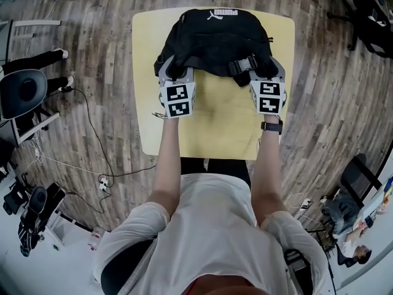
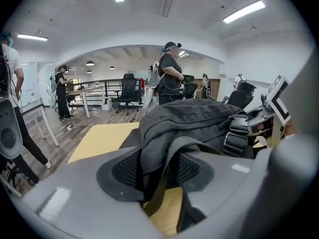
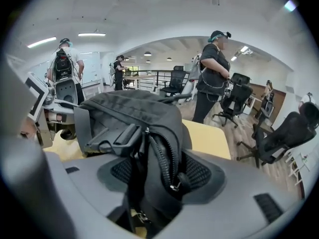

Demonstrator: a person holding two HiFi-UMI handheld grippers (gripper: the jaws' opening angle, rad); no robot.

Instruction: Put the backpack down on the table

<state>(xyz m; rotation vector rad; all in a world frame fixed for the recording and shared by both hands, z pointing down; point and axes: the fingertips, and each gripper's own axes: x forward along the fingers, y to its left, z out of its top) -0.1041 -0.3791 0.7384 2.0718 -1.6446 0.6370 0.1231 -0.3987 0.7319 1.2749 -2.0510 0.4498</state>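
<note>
Two grippers — left gripper [image 1: 177, 72], right gripper [image 1: 267, 72] — each with jaws apart around one black backpack [image 1: 215, 39] on one yellow table [image 1: 221, 131].

One camera overhead, two riding low on the claws.
The head view looks steeply down from above the person onto the table [image 1: 215, 131], both claws and the wooden floor [image 1: 104, 35] around it. The left claw [image 1: 175, 74] view sits close against the backpack [image 1: 215, 39], facing along its jaws across the table into the room. The right claw [image 1: 268, 74] view does the same from the opposite side. All three share backpack and table, and each claw view catches the other claw at its edge.
</note>
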